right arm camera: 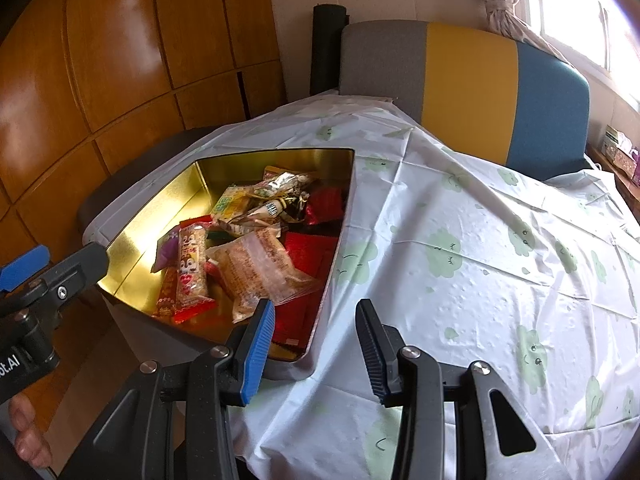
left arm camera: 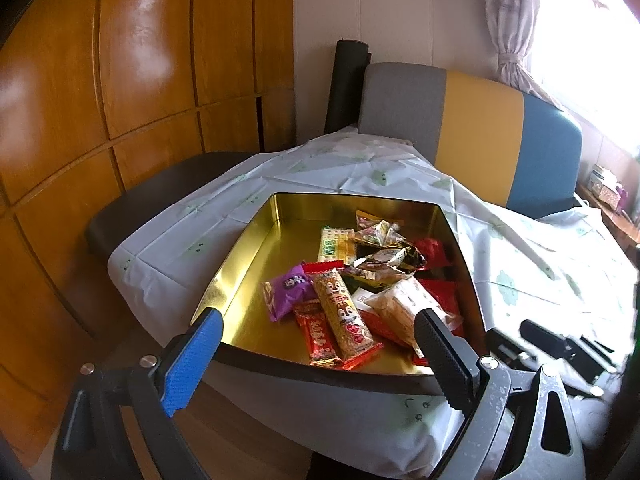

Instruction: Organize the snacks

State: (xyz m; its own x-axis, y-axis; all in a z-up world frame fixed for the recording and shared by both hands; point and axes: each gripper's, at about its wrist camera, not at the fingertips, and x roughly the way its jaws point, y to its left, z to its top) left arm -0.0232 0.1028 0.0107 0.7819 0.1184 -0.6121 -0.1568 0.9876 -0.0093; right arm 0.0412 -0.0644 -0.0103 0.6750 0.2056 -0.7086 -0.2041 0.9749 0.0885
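Snacks (left arm camera: pixel 352 280) piled right side of tin (left arm camera: pixel 256 248), left half bare. Left gripper (left arm camera: pixel 316 336) spread wide, empty; right gripper (right arm camera: pixel 316 344) likewise. Bottom packets hidden.

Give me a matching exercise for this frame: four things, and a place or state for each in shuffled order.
Things:
1. gold tin
2. purple snack packet
3. left claw
4. right claw

Places or states:
A. open, over the tablecloth beside the tin's corner
B. on the tablecloth, lid off
C. open, at the tin's near rim
D. inside the tin, left of the squirrel-print bar

Pairs: 1-B, 2-D, 3-C, 4-A
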